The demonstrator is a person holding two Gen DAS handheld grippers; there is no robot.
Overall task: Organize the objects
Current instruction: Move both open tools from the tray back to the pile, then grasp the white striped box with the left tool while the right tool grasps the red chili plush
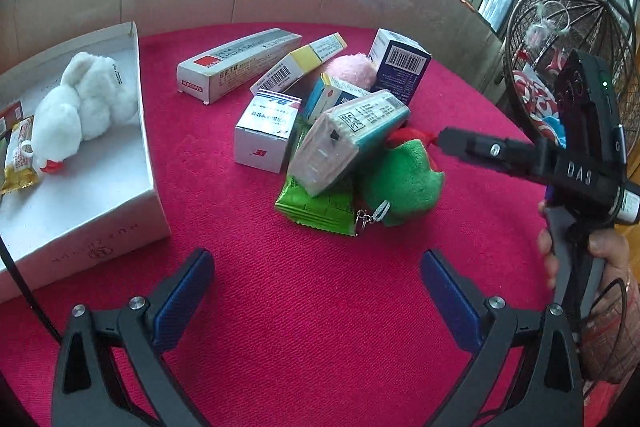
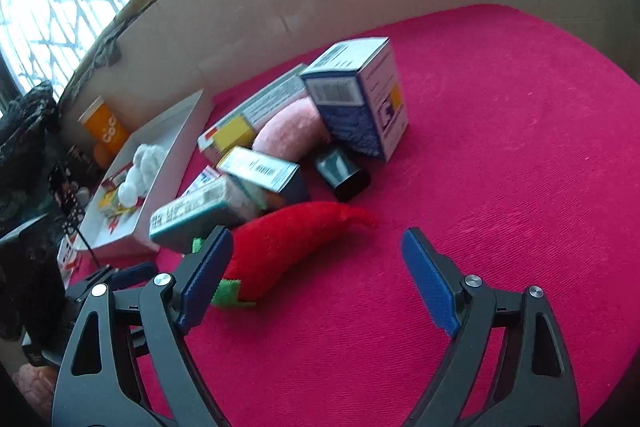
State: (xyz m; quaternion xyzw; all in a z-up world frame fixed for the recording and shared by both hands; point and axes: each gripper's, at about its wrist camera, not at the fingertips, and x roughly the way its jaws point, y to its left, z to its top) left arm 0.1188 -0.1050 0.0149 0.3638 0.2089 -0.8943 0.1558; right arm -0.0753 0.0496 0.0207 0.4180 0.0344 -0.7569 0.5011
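Observation:
A pile of small cartons, sachets and plush toys lies on the red cloth point(image 1: 320, 307). It includes a teal wrapped pack point(image 1: 348, 139), a green plush point(image 1: 404, 179), a green sachet point(image 1: 316, 207) and a dark blue carton point(image 1: 400, 67). My left gripper point(image 1: 316, 267) hangs open in front of the pile, holding nothing. My right gripper point(image 2: 316, 247) is open too. A red chili plush point(image 2: 296, 247) lies on the cloth just past its left finger, untouched. In the left wrist view the right gripper point(image 1: 450, 141) reaches in from the right, its tip at the red plush point(image 1: 408, 137).
An open white box point(image 1: 154, 167) stands at the left with a white plush point(image 1: 88, 99) and a gold snack packet point(image 1: 18, 159) inside. A black cylinder point(image 2: 344, 175) lies by the blue carton point(image 2: 360, 95). A beige padded wall curves behind. A wire basket point(image 1: 560, 39) stands at the right.

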